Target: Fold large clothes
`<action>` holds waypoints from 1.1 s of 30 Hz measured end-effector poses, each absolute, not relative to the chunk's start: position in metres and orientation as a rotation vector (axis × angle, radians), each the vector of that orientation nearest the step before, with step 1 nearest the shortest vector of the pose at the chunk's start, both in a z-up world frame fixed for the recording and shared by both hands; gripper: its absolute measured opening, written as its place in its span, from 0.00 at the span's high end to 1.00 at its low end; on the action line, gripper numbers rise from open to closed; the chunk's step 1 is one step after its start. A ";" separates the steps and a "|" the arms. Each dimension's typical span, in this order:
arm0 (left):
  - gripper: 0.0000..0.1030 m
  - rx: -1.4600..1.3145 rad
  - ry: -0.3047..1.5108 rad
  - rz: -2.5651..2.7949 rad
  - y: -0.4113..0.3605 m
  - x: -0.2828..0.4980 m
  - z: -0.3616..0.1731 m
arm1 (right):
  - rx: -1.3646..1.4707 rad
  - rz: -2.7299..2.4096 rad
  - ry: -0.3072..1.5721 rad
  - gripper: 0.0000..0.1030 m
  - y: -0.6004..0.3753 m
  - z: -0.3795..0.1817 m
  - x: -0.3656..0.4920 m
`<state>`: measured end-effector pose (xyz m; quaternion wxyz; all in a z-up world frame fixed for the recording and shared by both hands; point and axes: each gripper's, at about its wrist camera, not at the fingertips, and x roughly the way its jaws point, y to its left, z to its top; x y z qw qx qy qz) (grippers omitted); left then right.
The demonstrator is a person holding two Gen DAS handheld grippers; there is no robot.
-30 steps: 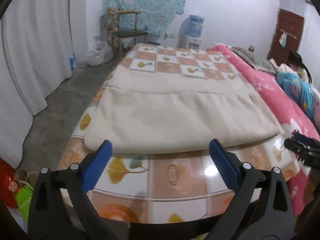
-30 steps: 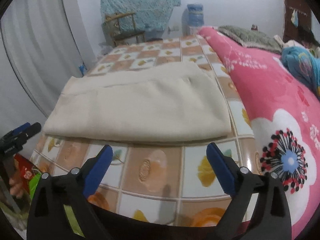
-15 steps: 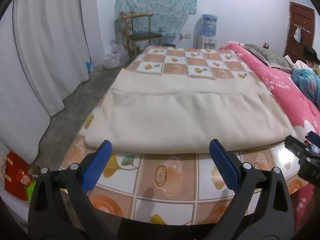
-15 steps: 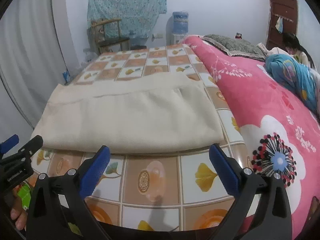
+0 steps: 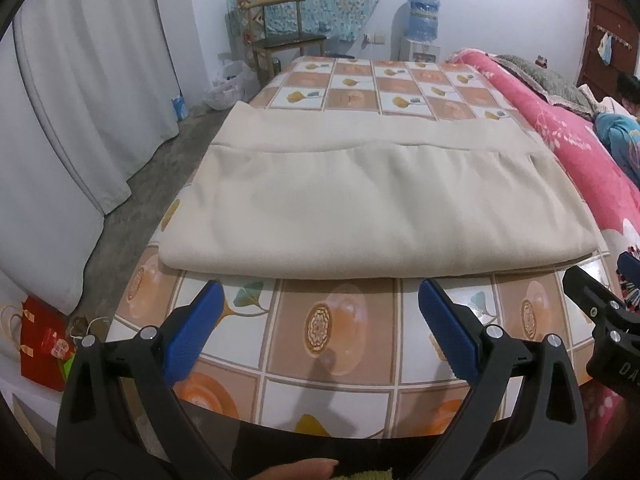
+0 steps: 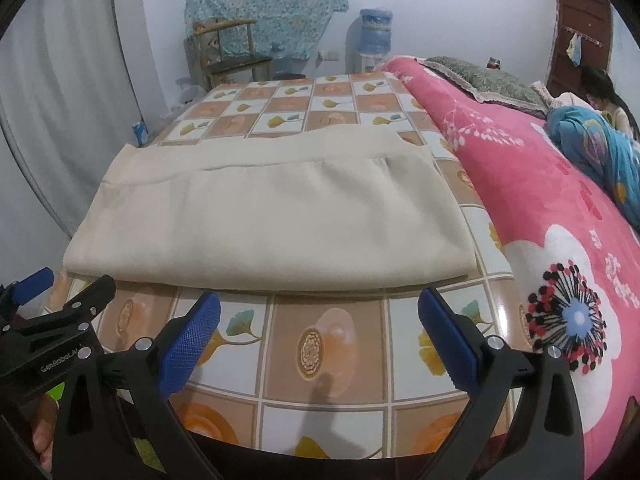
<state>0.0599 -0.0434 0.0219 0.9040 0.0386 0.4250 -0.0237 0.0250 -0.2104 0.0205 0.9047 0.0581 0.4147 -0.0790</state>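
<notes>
A large cream cloth (image 5: pixel 360 200) lies folded flat on the tile-patterned table (image 5: pixel 336 344); it also shows in the right wrist view (image 6: pixel 280 220). Its folded near edge faces me, and a lower layer sticks out at the far side. My left gripper (image 5: pixel 318 300) is open and empty, just short of the near edge. My right gripper (image 6: pixel 318 308) is open and empty, also just short of that edge. Each gripper shows at the side of the other's view: the right one (image 5: pixel 600 304), the left one (image 6: pixel 64 308).
A pink floral blanket (image 6: pixel 560 216) lies to the right of the table, with a person (image 6: pixel 600 96) at its far end. White curtains (image 5: pixel 80 100) hang at the left. A wooden chair (image 5: pixel 280 40) and a water dispenser (image 5: pixel 420 28) stand at the back wall. A red bag (image 5: pixel 44 344) sits on the floor.
Both grippers have risen and tilted a little, so the cloth sits more centred in both views. Both jaws stay open. The cloth has not moved.
</notes>
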 end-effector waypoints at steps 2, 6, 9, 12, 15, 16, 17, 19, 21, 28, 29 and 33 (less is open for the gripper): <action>0.09 0.080 0.886 -0.050 -0.043 0.061 0.021 | 0.122 -0.160 0.867 0.06 -0.210 0.018 0.025; 0.09 0.080 0.899 -0.056 -0.044 0.062 0.018 | 0.120 -0.144 0.895 0.06 -0.209 0.012 0.026; 0.09 0.081 0.903 -0.060 -0.044 0.062 0.018 | 0.118 -0.142 0.895 0.06 -0.208 0.012 0.025; 0.09 0.079 0.905 -0.066 -0.045 0.063 0.017 | 0.114 -0.146 0.891 0.06 -0.207 0.011 0.025; 0.09 0.083 0.906 -0.074 -0.046 0.063 0.017 | 0.110 -0.148 0.890 0.06 -0.208 0.013 0.025; 0.09 0.086 0.906 -0.075 -0.046 0.063 0.017 | 0.111 -0.147 0.890 0.06 -0.208 0.013 0.025; 0.09 0.088 0.905 -0.079 -0.047 0.062 0.017 | 0.112 -0.149 0.890 0.06 -0.208 0.013 0.025; 0.09 0.087 0.901 -0.084 -0.048 0.061 0.018 | 0.112 -0.150 0.887 0.06 -0.209 0.015 0.025; 0.09 0.088 0.898 -0.090 -0.048 0.061 0.019 | 0.113 -0.152 0.883 0.06 -0.210 0.016 0.024; 0.09 0.088 0.898 -0.105 -0.049 0.057 0.019 | 0.112 -0.159 0.879 0.06 -0.212 0.021 0.020; 0.09 0.088 0.897 -0.107 -0.049 0.057 0.019 | 0.113 -0.159 0.879 0.06 -0.213 0.022 0.020; 0.09 0.088 0.900 -0.112 -0.049 0.057 0.019 | 0.112 -0.158 0.882 0.06 -0.213 0.022 0.020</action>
